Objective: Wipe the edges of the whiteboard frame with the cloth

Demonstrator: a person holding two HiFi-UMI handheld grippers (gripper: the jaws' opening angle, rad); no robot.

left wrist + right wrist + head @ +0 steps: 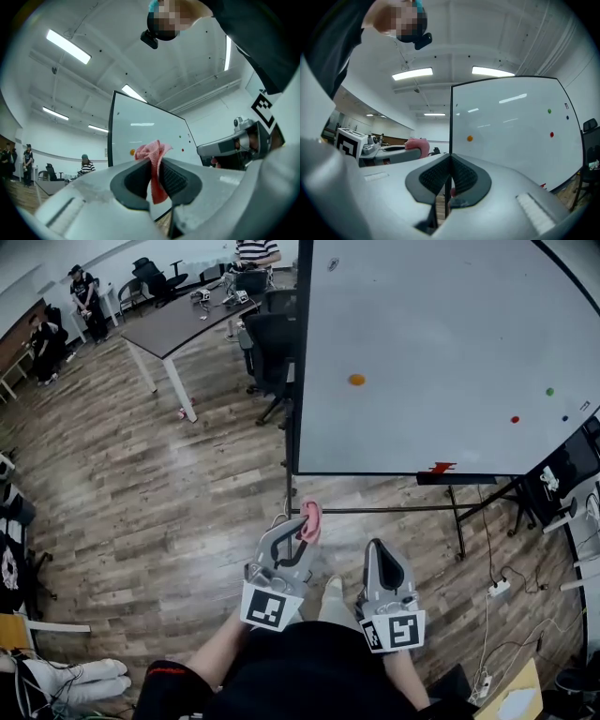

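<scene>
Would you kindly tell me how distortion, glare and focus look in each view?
Head view: fisheye bows the right edge of the whiteboard into an arc; lighting even. Left gripper view: dark round vignette, cloth sharp, a faint light streak reflected on the whiteboard. Right gripper view: ceiling lights mirrored as bright streaks on the whiteboard; corners vignetted.

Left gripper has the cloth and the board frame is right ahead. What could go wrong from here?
The cloth is pinched only by a narrow fold in the left gripper, so dragging it along the whiteboard frame might pull it loose. The frame sits on a thin floor stand, and a firm push could shift it. A power strip lies on the floor by the stand's right side, a possible trip hazard.
</scene>
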